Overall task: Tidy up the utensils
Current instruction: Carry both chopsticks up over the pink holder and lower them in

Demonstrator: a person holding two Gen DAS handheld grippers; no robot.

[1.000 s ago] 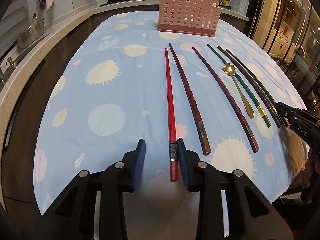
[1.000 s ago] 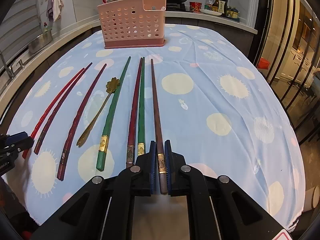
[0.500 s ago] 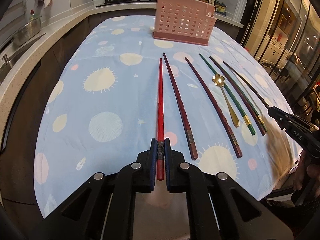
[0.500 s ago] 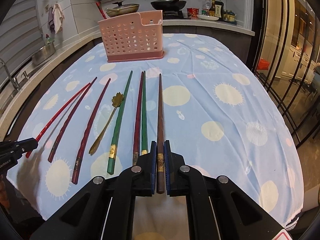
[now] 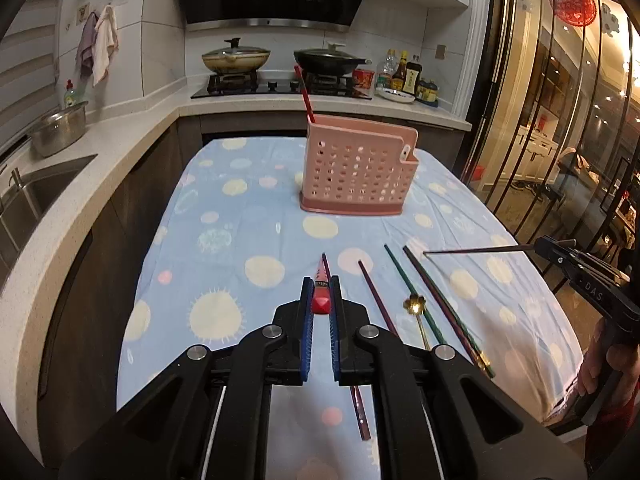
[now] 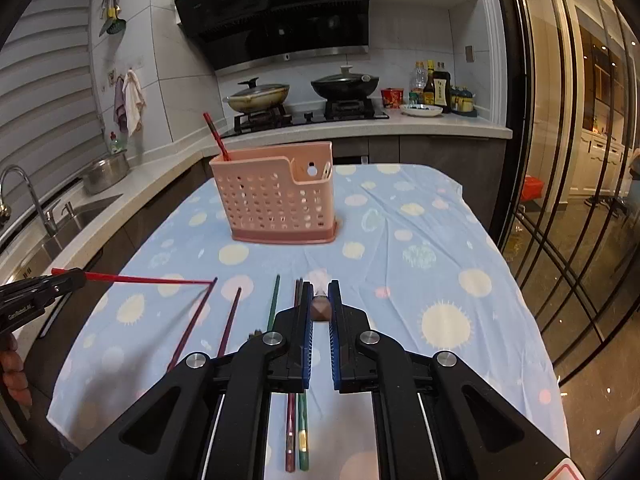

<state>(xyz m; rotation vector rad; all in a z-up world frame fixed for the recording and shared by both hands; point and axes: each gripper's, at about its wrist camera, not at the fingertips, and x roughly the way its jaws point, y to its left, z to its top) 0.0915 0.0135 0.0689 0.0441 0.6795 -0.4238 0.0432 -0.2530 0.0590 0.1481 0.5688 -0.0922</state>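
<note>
The left gripper [image 5: 321, 308] is pinching a red chopstick [image 5: 321, 300] by its thick end, lifted clear of the table [image 5: 224, 240] and pointing ahead toward the far end. From the right wrist view the same red chopstick [image 6: 152, 279] shows as a thin line sticking out level over the table's left side. The right gripper [image 6: 320, 312] is likewise clamped on a brown chopstick [image 6: 320, 312], held up off the cloth; in the left wrist view that brown chopstick [image 5: 476, 250] juts out sideways above the table's right part.

Below and just past the grippers, the other utensils lie on the blue spotted tablecloth [image 5: 260, 216] in rough parallel lines running away from the near edge: a dark red chopstick [image 6: 192, 322] farthest left, another dark red chopstick [image 5: 374, 300] beside it, then a small gold spoon [image 5: 416, 310] with a flower-shaped bowl, a green chopstick [image 5: 412, 292] and a further pair, one maroon and one green [image 6: 296, 436], lying close together under the right gripper.

Farther along the table stands a pink perforated basket [image 5: 356, 172], upright, well apart from the row of utensils. One red chopstick [image 5: 305, 94] already leans out of its left corner. Beyond it are the kitchen counter and a stove [image 5: 280, 86] with two lidded pans.
</note>
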